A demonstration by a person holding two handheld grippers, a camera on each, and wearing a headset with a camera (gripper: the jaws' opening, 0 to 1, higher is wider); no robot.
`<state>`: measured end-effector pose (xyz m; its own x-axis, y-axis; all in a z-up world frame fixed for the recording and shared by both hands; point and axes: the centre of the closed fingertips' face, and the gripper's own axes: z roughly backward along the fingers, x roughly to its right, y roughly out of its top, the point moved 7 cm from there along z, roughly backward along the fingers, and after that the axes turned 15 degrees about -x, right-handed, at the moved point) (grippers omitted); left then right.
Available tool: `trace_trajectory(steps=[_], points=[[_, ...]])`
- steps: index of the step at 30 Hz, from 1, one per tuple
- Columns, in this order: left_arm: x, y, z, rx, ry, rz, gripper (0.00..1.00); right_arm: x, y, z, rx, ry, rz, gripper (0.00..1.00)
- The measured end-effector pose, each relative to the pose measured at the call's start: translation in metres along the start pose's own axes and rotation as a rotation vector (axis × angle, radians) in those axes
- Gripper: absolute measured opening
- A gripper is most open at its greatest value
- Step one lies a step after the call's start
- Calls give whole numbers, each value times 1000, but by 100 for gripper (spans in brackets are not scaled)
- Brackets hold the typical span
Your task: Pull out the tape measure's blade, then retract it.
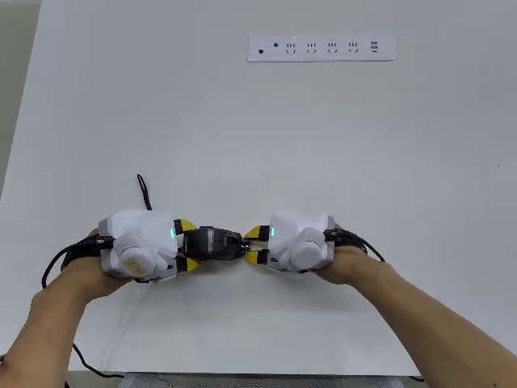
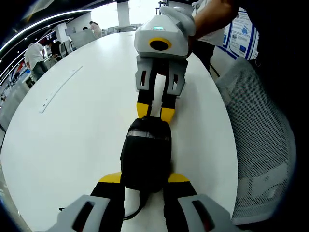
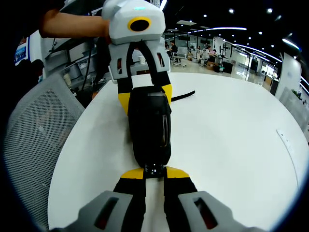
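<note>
The white worktop (image 1: 339,162) lies bare and wide toward 12 o'clock, as far as a power strip (image 1: 321,48) lying flat near the far edge. More bare surface runs out to 3 o'clock. The near edge sits close at 6 o'clock, just behind the person's forearms, and the left edge slants off from 9 toward 11 o'clock. A mesh chair (image 2: 263,145) stands beside the near edge.

The tape measure (image 1: 212,242), a black case, lies low in the head view, slightly left of centre, between the two grippers. Its long axis runs from 9 to 3 o'clock.

The left gripper (image 1: 184,242) clamps the case at its 9 o'clock end, with its yellow tips spread to the case's width on either side. A thin black cord (image 1: 144,192) lies at 11 o'clock from it.

The right gripper (image 1: 257,245) meets the 3 o'clock end. Its jaws are drawn narrow and pinch in at the case's mouth, where the blade's end is too small to make out.
</note>
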<state>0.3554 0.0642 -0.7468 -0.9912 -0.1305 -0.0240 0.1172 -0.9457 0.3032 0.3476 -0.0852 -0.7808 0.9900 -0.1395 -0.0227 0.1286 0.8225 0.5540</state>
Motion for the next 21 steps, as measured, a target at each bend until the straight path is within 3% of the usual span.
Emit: trace_trajectory(steps=[21], points=[[0,-2,1,-6,1,6,28,2,1,3,-7,-4,40,11]])
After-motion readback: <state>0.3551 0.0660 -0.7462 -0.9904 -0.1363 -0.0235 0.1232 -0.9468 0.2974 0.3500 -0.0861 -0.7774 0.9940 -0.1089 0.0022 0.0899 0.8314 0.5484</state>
